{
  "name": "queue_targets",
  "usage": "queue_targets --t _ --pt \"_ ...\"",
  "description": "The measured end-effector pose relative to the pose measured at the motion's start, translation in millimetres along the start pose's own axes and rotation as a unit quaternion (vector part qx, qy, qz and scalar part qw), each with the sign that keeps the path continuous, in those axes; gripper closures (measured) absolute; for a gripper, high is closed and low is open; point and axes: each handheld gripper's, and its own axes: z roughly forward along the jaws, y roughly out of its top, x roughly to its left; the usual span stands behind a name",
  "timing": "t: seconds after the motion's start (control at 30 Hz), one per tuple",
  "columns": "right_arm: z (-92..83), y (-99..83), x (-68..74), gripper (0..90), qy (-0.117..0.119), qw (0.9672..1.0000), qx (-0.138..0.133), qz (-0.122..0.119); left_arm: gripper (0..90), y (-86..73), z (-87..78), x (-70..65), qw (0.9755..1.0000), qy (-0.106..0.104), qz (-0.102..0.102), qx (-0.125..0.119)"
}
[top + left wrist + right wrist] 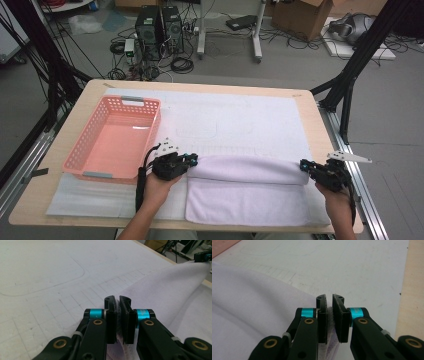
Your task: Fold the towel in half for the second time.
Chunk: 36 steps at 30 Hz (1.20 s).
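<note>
**pixelmoth:** Two grippers, one towel. The left gripper [192, 161] is clamped on the left end of the white towel [245, 187] and the right gripper [303, 166] on the right end. In both gripper views the black jaws are pinched nearly together with a thin edge of cloth squeezed between the pads, so both are gripping fabric.

**rustyhinge:** Where's the towel sitting, exactly?

**pixelmoth:** Near the front of the table [322, 125], on the white mat [240, 120]. The held edge is pulled up into a long ridge running between the two grippers, and the rest lies flat towards the person. What I can't make out is how many layers are in each pinch. The jaws hide that, and the cloth below them is cut off at the bottom of both gripper views.

**rustyhinge:** Any room around it?

**pixelmoth:** Plenty behind the ridge, a wide bare stretch of mat with faint printed outlines. The pink basket [116, 136] sits just left of the left gripper, close but not touching as far as I can tell. On the right it's tighter: the right gripper is out near the mat's right edge, with a strip of bare wood and then the table edge beyond. The towel's front hem lies close to the table's front edge too.
</note>
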Motion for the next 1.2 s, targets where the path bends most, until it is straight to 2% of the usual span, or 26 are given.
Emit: queue_targets --t 0.27,0.7,0.73,0.8,0.87,0.9,1.0,1.07,1.2 --pt "-23.0 -19.9 5.9 81.6 0.003 0.9999 -0.014 0.006 84.0 -11.3 -16.1 -16.2 0.9998 -0.012 0.01 -0.01" --pt "-46.7 -45.8 20.1 81.9 0.016 0.9998 -0.008 -0.005 82.6 -36.8 -44.3 -33.9 0.9998 -0.007 -0.005 -0.016" --pt "-47.9 -47.3 21.1 81.8 0.016 0.9998 -0.009 -0.008 80.6 -38.2 -45.9 -34.5 0.9998 -0.007 -0.008 -0.018" --pt "-49.3 -50.5 23.2 80.7 0.015 0.9997 -0.002 -0.017 65.6 -40.3 -47.5 -35.6 0.9997 0.0 -0.017 -0.017" --pt "-50.5 -52.9 25.1 70.8 0.011 0.9996 0.006 -0.025 54.8 -41.4 -47.9 -38.0 0.9997 0.007 -0.014 -0.017" --pt "-51.9 -53.4 25.8 64.6 0.006 0.9997 0.004 -0.023 52.5 -41.5 -47.9 -39.8 0.9997 0.007 -0.013 -0.019" --pt "-59.4 -51.8 27.2 55.8 0.006 0.9997 -0.018 -0.015 47.8 -41.5 -44.6 -44.8 0.9999 0.006 -0.007 -0.015" --pt "-59.5 -50.8 27.2 53.7 0.005 0.9996 -0.024 -0.017 47.3 -42.4 -40.3 -46.1 1.0 0.003 -0.006 -0.005" --pt "-44.6 -54.4 27.6 52.9 0.004 0.9995 0.015 -0.027 50.5 -44.8 -34.1 -46.6 0.9999 -0.001 -0.005 0.016"
